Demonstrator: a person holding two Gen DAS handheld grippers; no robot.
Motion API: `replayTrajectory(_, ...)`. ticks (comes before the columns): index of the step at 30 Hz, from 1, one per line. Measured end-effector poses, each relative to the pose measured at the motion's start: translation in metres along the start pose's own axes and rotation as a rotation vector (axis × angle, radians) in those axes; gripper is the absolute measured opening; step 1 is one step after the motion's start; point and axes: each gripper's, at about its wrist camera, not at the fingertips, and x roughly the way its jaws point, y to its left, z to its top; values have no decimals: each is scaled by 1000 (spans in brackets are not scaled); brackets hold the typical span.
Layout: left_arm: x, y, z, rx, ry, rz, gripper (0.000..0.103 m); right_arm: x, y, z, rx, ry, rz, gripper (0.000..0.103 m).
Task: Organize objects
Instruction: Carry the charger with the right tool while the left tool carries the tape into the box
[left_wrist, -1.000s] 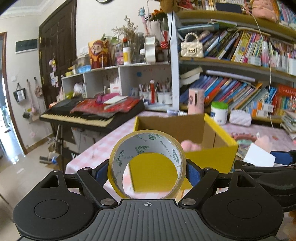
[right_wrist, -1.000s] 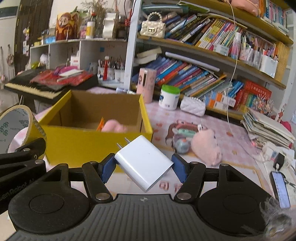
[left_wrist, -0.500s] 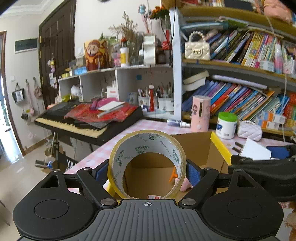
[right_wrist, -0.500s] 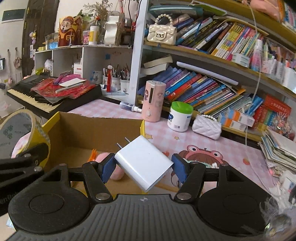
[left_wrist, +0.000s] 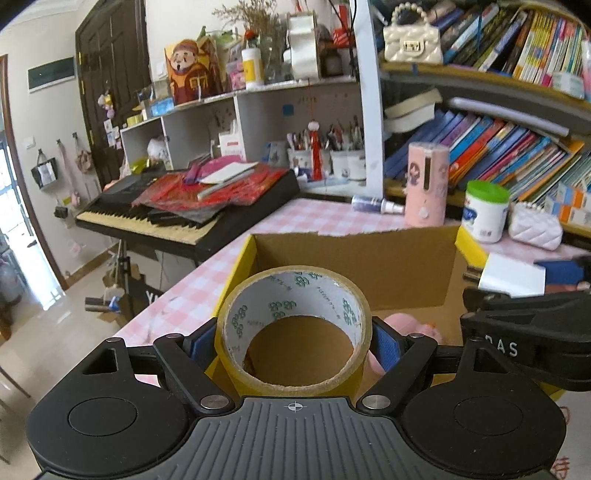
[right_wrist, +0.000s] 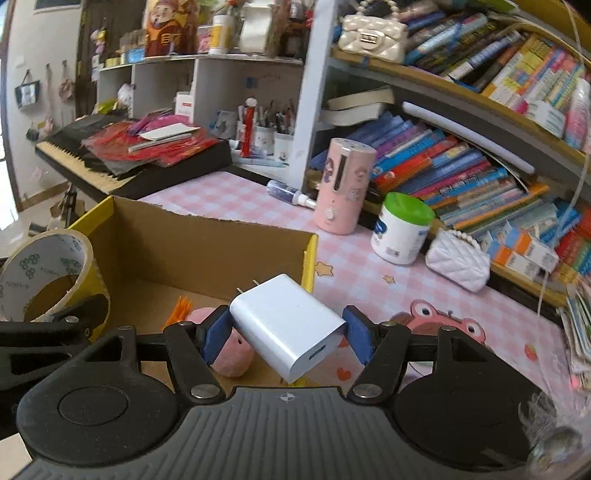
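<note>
A roll of yellow packing tape (left_wrist: 295, 328) stands on edge between the blue pads of my left gripper (left_wrist: 294, 341), which is shut on it above the near left part of the yellow cardboard box (left_wrist: 354, 254). My right gripper (right_wrist: 286, 334) is shut on a white plug charger (right_wrist: 288, 326), its prongs pointing away, held over the box's (right_wrist: 207, 240) right side. In the box lie a pink plush toy (right_wrist: 231, 356) and an orange bit (right_wrist: 181, 308). The tape (right_wrist: 48, 273) also shows at the left of the right wrist view, the charger (left_wrist: 511, 275) at the right of the left wrist view.
The box sits on a pink checked tablecloth (right_wrist: 373, 284). Behind it stand a pink cylinder (right_wrist: 341, 184), a green-lidded white jar (right_wrist: 400, 229), a small spray bottle (right_wrist: 290, 194) and a white quilted purse (right_wrist: 458, 258). Bookshelves fill the back right; a keyboard (left_wrist: 177, 218) with red papers stands left.
Both grippers have moved forward from in front of the box to above its open inside, each still holding its object. The box now looks larger and lower in both views.
</note>
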Motion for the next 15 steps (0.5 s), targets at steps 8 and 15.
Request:
replayTrajectory(8, 22, -4, -7, -3, 84, 21, 85, 16, 6, 4, -110, -30, 29, 64)
replayTrajectory(15, 32, -8, -13, -5, 143, -2, 85, 25, 9, 6, -141, -18, 64, 63)
